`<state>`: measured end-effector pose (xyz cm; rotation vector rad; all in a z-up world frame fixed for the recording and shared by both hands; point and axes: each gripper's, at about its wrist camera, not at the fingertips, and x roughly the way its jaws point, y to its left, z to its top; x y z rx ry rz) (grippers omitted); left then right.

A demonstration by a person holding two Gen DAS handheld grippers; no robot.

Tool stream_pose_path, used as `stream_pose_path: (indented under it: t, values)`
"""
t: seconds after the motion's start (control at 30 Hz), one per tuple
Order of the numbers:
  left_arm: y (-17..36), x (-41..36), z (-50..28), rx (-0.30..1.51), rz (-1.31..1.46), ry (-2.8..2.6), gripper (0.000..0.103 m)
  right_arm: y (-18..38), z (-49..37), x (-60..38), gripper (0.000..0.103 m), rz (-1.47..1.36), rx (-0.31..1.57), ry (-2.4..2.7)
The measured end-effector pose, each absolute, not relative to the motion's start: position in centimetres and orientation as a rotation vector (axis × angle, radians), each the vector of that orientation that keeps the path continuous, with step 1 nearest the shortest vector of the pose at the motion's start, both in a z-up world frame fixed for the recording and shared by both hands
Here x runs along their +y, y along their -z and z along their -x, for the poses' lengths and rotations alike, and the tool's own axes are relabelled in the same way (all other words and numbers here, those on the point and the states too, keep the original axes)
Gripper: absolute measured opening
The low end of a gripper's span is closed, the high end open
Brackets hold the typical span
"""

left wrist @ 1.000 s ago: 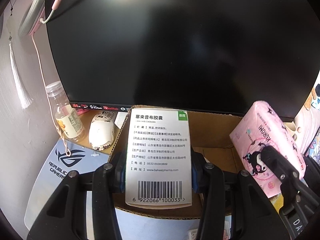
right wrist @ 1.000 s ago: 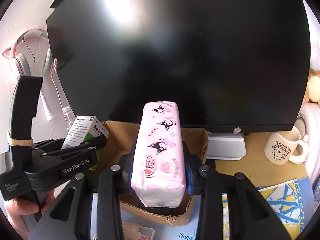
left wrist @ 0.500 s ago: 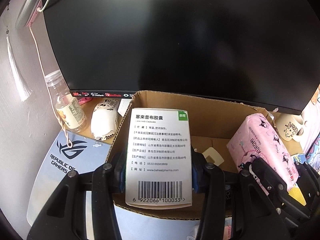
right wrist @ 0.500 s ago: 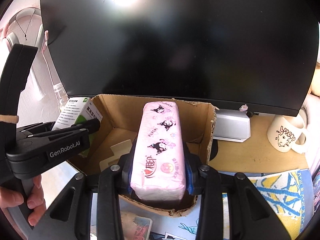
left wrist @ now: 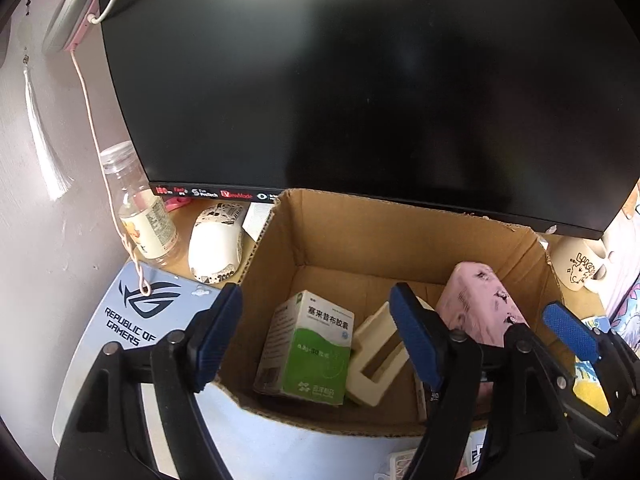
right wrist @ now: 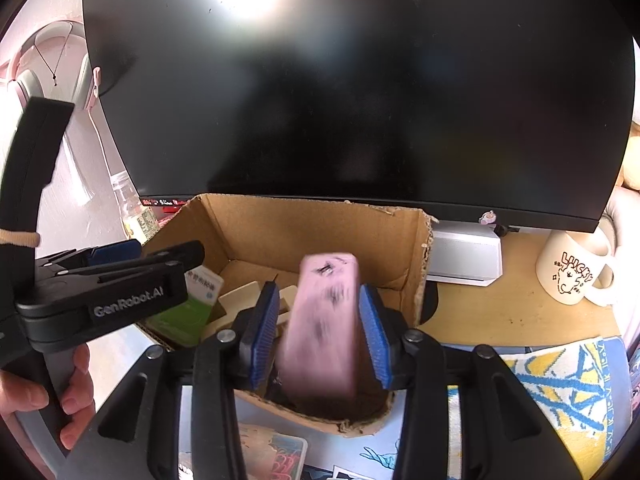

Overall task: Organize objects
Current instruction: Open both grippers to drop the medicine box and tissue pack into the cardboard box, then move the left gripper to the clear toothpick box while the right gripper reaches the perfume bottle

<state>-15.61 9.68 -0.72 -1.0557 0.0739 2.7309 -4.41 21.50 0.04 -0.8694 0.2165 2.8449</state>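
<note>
A brown cardboard box [left wrist: 404, 236] [right wrist: 320, 220] stands in front of the monitor. The green-and-white medicine box [left wrist: 306, 344] [right wrist: 188, 312] lies inside it at the left, beside a cream block [left wrist: 376, 356]. My left gripper [left wrist: 316, 336] is open and empty above the box's front edge. The pink tissue pack [right wrist: 324, 320] [left wrist: 480, 300] is blurred between my right gripper's parted blue pads [right wrist: 372, 332], dropping into the box's right side. My right gripper [right wrist: 318, 332] is open.
A black monitor [left wrist: 360, 80] rises just behind the box. A white mouse [left wrist: 216, 244] and a clear bottle [left wrist: 138, 208] stand left of it on a blue mat [left wrist: 132, 320]. A cream mug [right wrist: 572, 276] and a white stand [right wrist: 464, 260] are at the right.
Both grippers lowered over the box and opened. The medicine box left my left gripper and now lies in the box. The tissue pack has been let go and is falling in.
</note>
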Motion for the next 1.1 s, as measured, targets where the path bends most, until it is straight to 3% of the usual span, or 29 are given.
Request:
stream_pose_path:
  t: [0.17,0.33,0.57,1.1]
  values:
    - [0.4,9.4,15.2,0.093,1.025,-2.768,0.093,-0.4,3.9,21.3,0.063,0.838,0.214,-2.861]
    - [-0.7,8.8,14.3,0.094,0.980,-2.807,0.102,-1.1,3.0,21.2,0.092,0.779,0.223,-2.869]
    - [-0.9,6.9,12.6,0.097,0.937,-2.880,0.103,-1.8,2.2,21.1,0.100,0.790,0.228,-2.873]
    - [-1.5,2.8,7.5,0.046,0.854,-2.952,0.103,-3.2,-1.5,21.2,0.101,0.745,0.290,-2.877]
